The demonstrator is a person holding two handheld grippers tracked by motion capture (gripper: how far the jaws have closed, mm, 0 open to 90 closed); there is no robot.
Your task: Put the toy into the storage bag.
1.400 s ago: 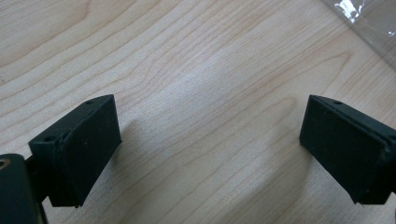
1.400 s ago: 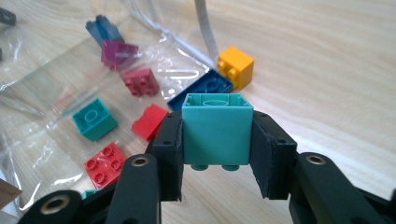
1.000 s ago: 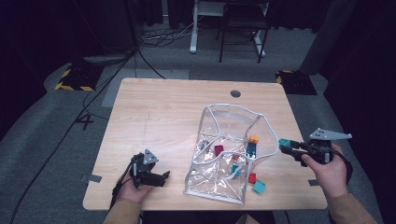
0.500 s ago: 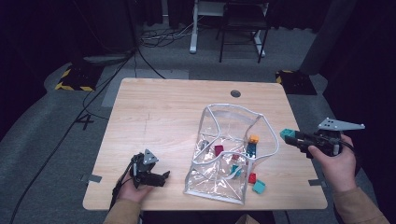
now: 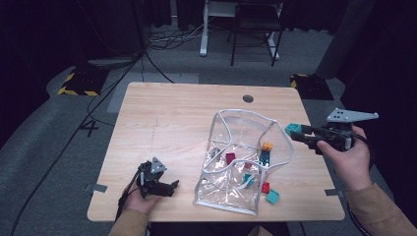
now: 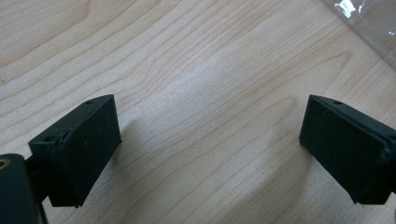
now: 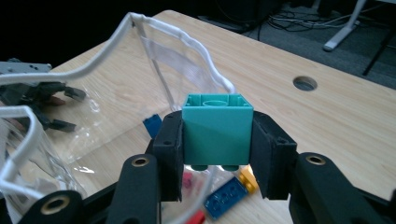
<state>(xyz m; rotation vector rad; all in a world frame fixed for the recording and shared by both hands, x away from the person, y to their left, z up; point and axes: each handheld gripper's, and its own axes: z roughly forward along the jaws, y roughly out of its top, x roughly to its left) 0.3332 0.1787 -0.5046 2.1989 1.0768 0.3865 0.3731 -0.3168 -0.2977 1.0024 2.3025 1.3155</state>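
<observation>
Right gripper (image 7: 217, 154) clamped on the teal block (image 7: 217, 130), beside the clear bag (image 5: 236, 167)'s rim; we should centre it above the opening before releasing; left gripper (image 5: 164, 188) rests jaws apart on the tabletop (image 5: 172, 118).

No legible text, seemingly.

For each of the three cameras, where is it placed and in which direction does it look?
High view: above the person's side, facing forward and down on the table; both forearms, left gripper, right gripper.
Left gripper view: on the left gripper, facing down at bare wood between open jaws.
Right gripper view: on the right gripper, facing over the clear bag; jaws clamp a teal block.
Shared: high and right views both show bag and block.
</observation>
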